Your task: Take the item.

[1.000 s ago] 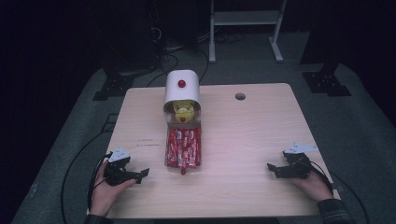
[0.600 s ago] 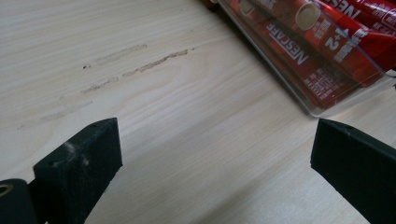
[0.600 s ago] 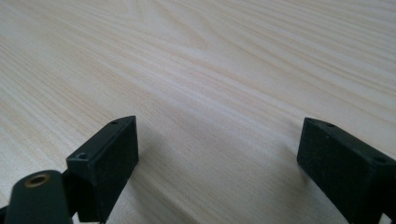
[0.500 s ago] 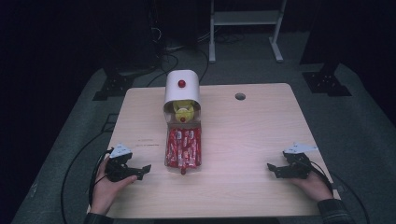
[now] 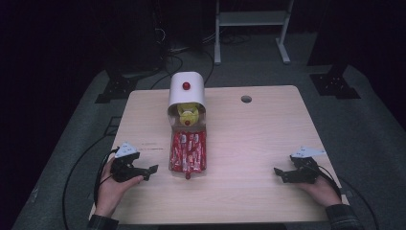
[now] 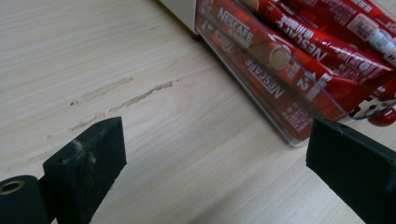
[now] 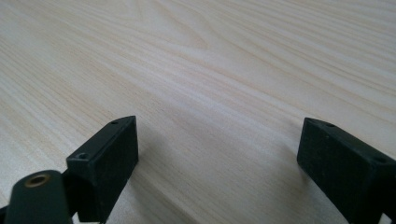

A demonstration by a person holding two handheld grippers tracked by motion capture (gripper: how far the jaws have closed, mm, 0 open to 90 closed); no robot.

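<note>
A white dispenser box (image 5: 186, 93) with a red knob stands at the table's middle back, a yellow item (image 5: 188, 114) in its mouth. In front of it a clear tray (image 5: 187, 152) holds several red Nescafe stick packets (image 6: 275, 56). My left gripper (image 5: 151, 171) rests open on the table just left of the tray's near end, jaws wide apart with bare wood between them (image 6: 215, 163). My right gripper (image 5: 280, 175) is open at the right front of the table, well away from the tray, with only wood grain between its jaws (image 7: 217, 154).
The light wooden table (image 5: 249, 139) has a small round hole (image 5: 246, 99) at the back right. A scuff mark (image 6: 126, 95) lies on the wood left of the tray. A metal stand (image 5: 251, 28) and cables sit on the dark floor behind.
My left gripper has shifted slightly right and forward, toward the tray's near end. The right gripper has not moved.
</note>
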